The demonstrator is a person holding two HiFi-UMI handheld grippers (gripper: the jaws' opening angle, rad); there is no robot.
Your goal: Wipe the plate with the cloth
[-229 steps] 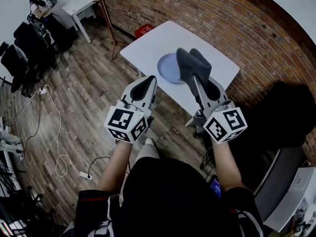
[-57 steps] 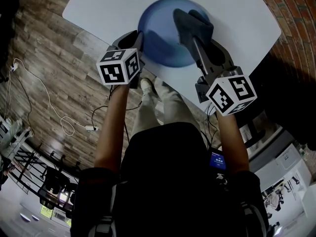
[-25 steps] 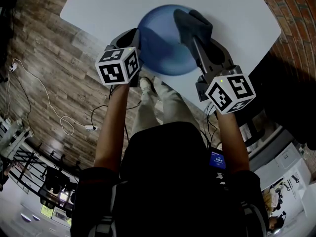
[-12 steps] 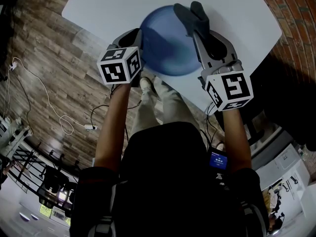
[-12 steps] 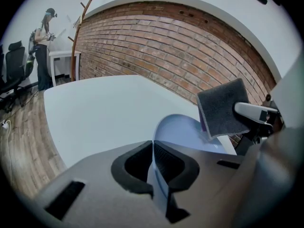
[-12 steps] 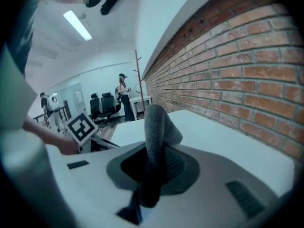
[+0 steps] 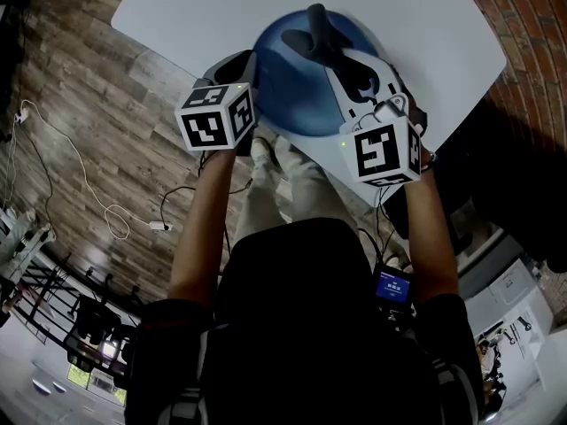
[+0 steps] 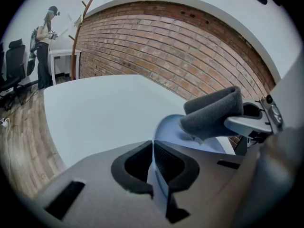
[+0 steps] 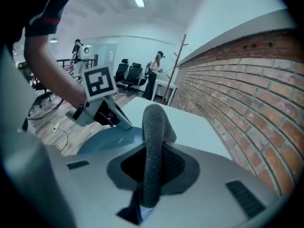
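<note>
A blue plate (image 7: 288, 78) sits tilted at the near edge of the white table (image 7: 177, 7). My left gripper (image 7: 251, 65) is shut on the plate's left rim; in the left gripper view the thin rim (image 8: 155, 175) stands pinched between the jaws. My right gripper (image 7: 332, 47) is rolled onto its side over the plate and is shut on a folded grey cloth (image 7: 314, 25). The cloth (image 9: 153, 137) sticks up from between the jaws in the right gripper view, above the plate (image 9: 107, 137). From the left gripper view, the cloth (image 8: 213, 110) rests on the plate's surface (image 8: 173, 132).
A brick wall (image 8: 156, 46) runs along the table's far side. The wooden floor (image 7: 80, 122) lies to the left, with a white cable (image 7: 97, 211) on it. People stand in the background by desks and chairs (image 9: 156, 75).
My right gripper has rolled onto its side and moved left over the plate, carrying the cloth with it. The left gripper has held still on the plate's rim.
</note>
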